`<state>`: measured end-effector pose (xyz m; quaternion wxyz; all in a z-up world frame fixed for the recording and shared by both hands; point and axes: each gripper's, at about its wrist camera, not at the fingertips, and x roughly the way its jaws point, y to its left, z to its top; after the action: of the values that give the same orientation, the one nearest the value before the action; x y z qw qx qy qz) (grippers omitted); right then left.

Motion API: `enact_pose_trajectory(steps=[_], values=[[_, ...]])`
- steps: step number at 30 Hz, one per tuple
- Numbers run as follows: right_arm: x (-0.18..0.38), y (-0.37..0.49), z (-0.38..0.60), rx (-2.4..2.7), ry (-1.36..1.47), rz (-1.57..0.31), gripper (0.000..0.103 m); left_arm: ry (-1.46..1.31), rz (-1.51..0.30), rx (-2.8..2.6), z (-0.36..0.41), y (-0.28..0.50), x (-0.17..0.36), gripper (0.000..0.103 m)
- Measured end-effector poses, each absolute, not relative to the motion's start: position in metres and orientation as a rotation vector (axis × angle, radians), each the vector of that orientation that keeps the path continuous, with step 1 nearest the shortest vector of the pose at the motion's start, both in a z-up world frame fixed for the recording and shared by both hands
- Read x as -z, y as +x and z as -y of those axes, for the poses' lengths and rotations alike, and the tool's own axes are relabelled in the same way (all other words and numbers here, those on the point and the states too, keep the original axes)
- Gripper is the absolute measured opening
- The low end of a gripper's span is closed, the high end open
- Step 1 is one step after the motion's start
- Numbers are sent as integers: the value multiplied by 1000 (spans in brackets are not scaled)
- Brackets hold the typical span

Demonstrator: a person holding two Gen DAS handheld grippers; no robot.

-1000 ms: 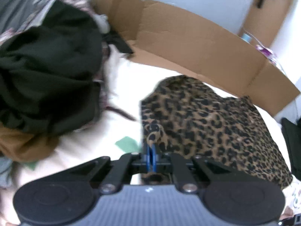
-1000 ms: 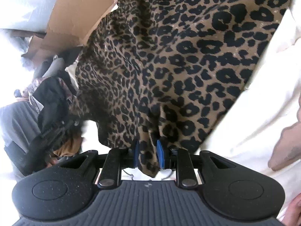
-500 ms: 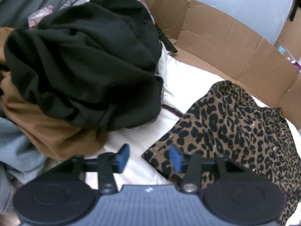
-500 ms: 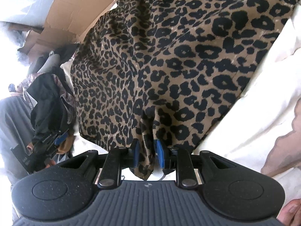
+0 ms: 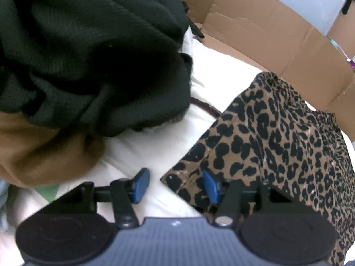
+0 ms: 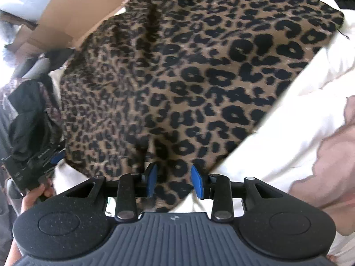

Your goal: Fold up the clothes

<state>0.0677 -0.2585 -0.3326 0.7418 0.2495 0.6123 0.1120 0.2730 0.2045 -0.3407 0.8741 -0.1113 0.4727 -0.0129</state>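
Seen from the left wrist camera, the left gripper (image 5: pixel 175 185) points down at a white bedsheet (image 5: pixel 137 153), its blue-padded jaws partly apart and closing; a corner of the tan and black leopard-print fabric garment (image 5: pixel 277 137) lies between them, against the right-hand pad, while the left-hand pad stands clear over bare sheet, so nothing is pinched yet. That garment spreads flat from the corner up and to the right, toward a brown cardboard box wall (image 5: pixel 266 33) at the back. Up and to the left sits a heap of unfolded clothes, a dark green ribbed knit (image 5: pixel 88 55) on top of a rust-brown cloth (image 5: pixel 44 150), apart from the leopard piece with sheet between them. From the right wrist camera, the right gripper (image 6: pixel 174 180) also points down, its jaws partly apart and opening; the near edge of the leopard garment runs between the pads, which no longer seem to press it. The fabric stretches away from this gripper toward the top of the view, with its long run going up and leftward. At far left, small and blurred, the other gripper is held by a hand (image 6: pixel 33 196). Each gripper sits at its own near corner, so the coming fold would likely carry both corners away toward the far edge.
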Motion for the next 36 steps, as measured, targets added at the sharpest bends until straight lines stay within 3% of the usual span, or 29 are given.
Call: enact_pose_trajectory(steps=[1,2,5,9,13,18,36], values=[[335,67,260,-236,548,-1346,37,-210,-991,29,-204,273,340,28],[336,66,261,-230,548,-1348,37,-212,-999,40,-205,273,339,7],[338,64,261,-226,544,-1348,37,-199,-972,51,-208,269,327,6],[336,65,263,-229,527,-1340,37,-167,-901,2,-219,266,306,6],[334,69,275,-206,496,-1318,37,-131,-951,12,-221,275,313,9],[328,77,295,-166,456,-1295,37,-182,-990,-24,-221,274,317,33],[334,85,311,-135,448,-1244,38,-523,-1056,98,-169,207,300,32]])
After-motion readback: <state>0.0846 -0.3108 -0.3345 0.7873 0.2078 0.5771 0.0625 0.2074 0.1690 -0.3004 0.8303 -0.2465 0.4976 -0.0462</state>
